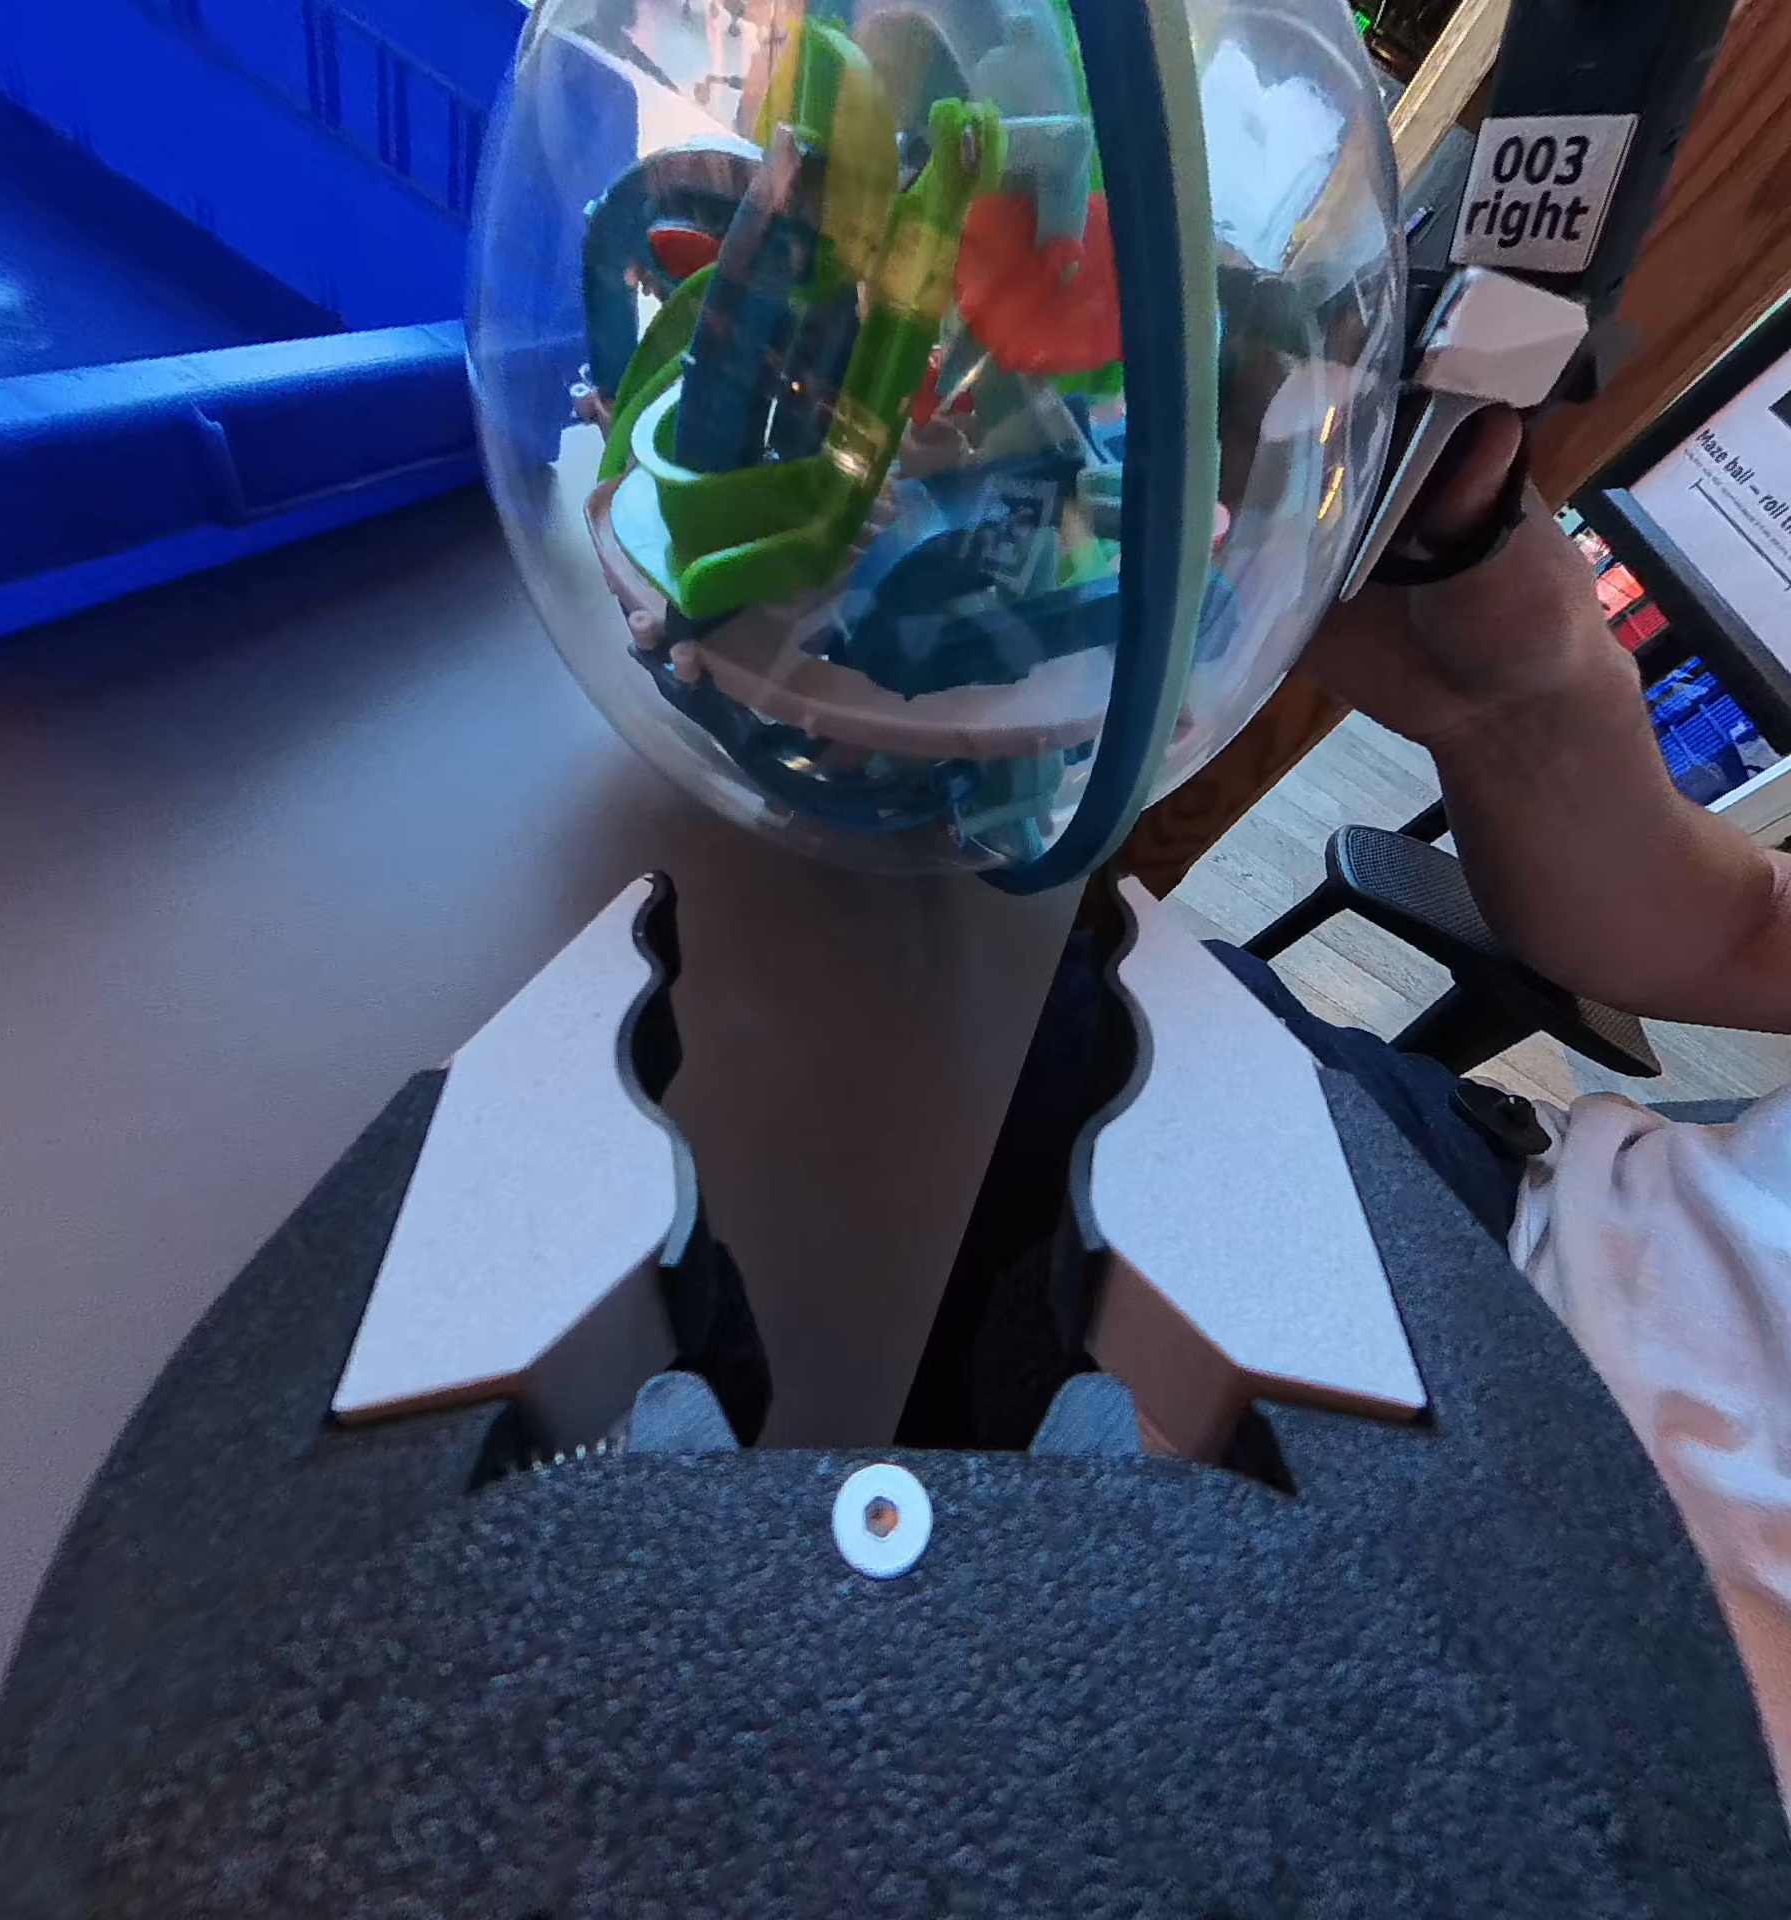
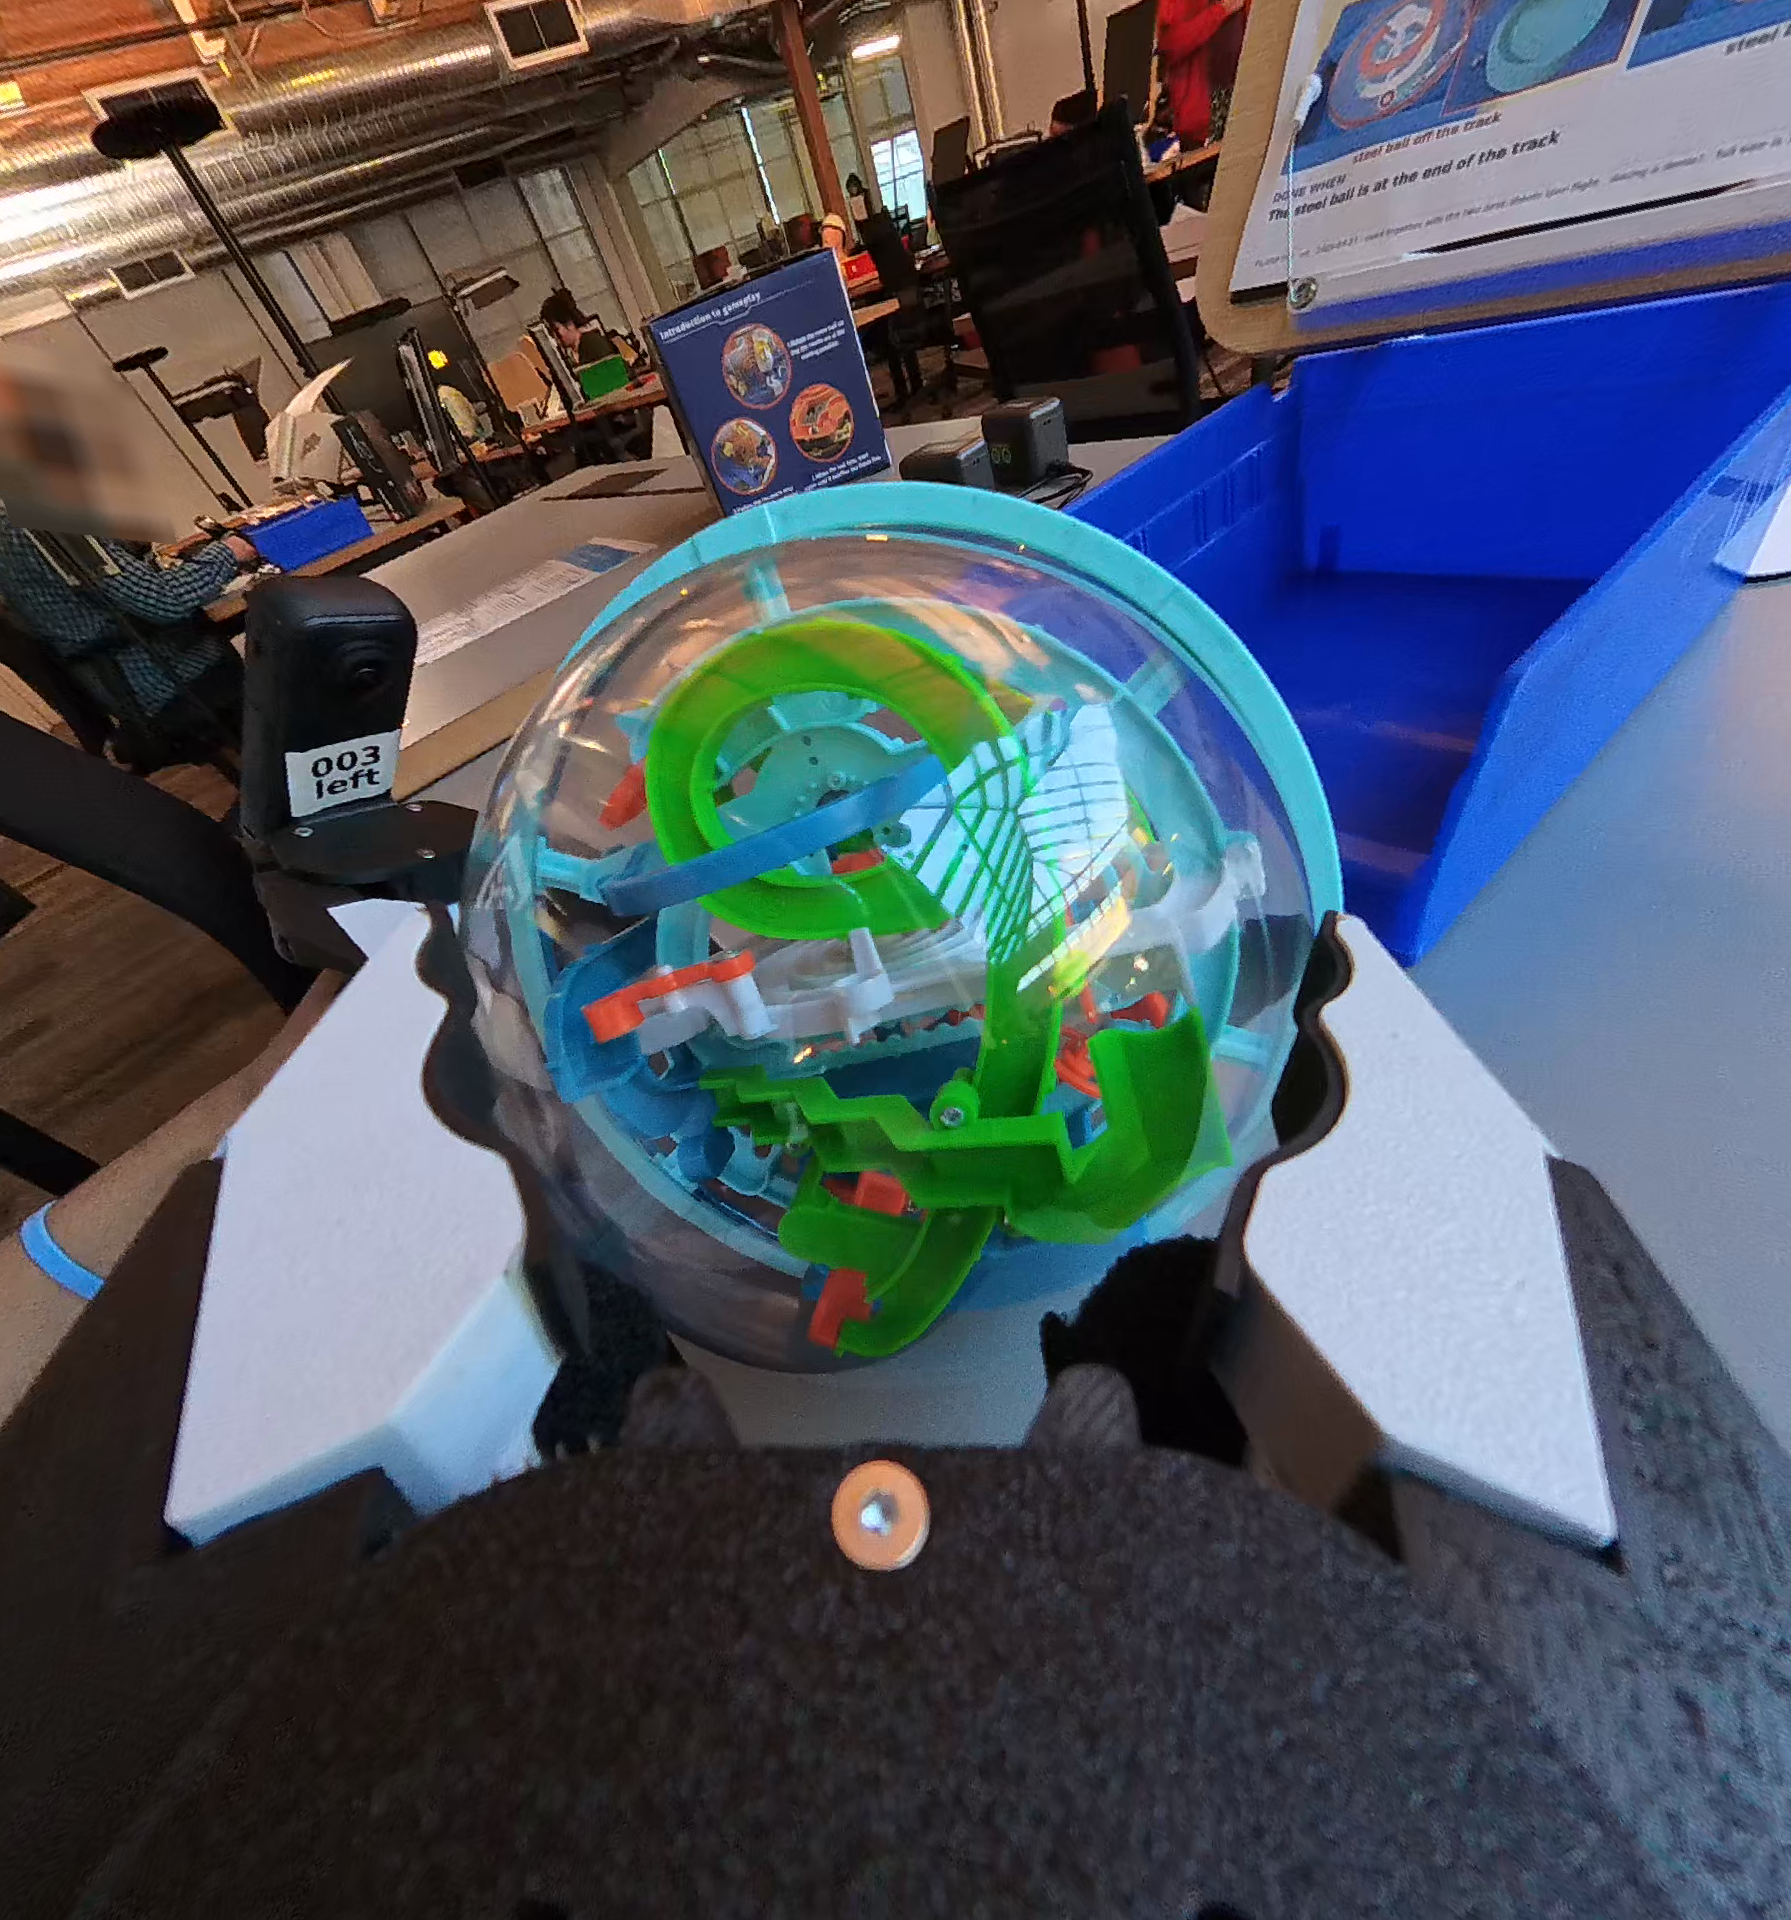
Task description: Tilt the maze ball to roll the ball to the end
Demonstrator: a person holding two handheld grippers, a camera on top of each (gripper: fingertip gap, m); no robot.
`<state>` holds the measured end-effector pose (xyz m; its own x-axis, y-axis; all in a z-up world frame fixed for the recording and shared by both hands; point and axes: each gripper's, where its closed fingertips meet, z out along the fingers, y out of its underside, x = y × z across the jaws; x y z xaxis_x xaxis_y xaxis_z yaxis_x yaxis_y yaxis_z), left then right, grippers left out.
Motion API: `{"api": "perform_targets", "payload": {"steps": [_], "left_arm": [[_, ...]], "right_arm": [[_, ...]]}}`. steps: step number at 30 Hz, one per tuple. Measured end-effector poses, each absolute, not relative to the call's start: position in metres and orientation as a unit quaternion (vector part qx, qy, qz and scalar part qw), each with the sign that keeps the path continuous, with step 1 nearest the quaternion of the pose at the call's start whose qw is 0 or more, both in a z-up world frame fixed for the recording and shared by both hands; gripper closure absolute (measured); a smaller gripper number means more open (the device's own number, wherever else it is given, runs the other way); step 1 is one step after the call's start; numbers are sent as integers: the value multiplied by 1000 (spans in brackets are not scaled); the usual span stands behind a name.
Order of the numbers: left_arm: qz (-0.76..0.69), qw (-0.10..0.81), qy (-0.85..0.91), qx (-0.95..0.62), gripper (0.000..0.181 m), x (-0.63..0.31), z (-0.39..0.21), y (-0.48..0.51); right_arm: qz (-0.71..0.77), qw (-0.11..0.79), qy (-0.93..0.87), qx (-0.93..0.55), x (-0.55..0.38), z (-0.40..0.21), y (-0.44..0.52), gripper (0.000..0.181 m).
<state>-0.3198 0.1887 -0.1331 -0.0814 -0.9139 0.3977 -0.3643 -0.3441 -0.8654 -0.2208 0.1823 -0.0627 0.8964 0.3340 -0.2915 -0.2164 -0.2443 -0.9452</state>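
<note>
Clear maze ball (image 2: 870, 935), steel ball unseen

Bright indoor light, wide-angle edge warping, perhaps slight blur.

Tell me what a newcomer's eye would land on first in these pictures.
The clear maze ball, packed with green, blue and orange tracks, fills the middle of both views. The right gripper clasps it on both sides and holds it above the table. The left gripper sits open just below it, and a bright blue bin stands behind on the table.
</note>
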Motion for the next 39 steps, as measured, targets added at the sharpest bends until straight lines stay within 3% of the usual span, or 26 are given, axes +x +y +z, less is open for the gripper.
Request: {"api": "perform_targets", "payload": {"steps": [26, 28, 31, 32, 39], "left_arm": [[-530, 254, 507, -630, 104, -320, -134, 189], [-536, 260, 494, -634, 93, -319, -131, 194], [-563, 270, 462, -630, 37, -319, -117, 206], [-575, 267, 457, -624, 30, -318, -113, 208], [-568, 234, 516, -597, 22, -286, -112, 184]], "right_arm": [[247, 606, -33, -755, -215, -63, 182, 32], [253, 601, -43, -757, -215, -63, 181, 33], [270, 592, -65, -756, -209, -58, 174, 44], [274, 594, -65, -754, -203, -55, 173, 45], [282, 579, -120, -756, -172, -73, 170, 33]]}}
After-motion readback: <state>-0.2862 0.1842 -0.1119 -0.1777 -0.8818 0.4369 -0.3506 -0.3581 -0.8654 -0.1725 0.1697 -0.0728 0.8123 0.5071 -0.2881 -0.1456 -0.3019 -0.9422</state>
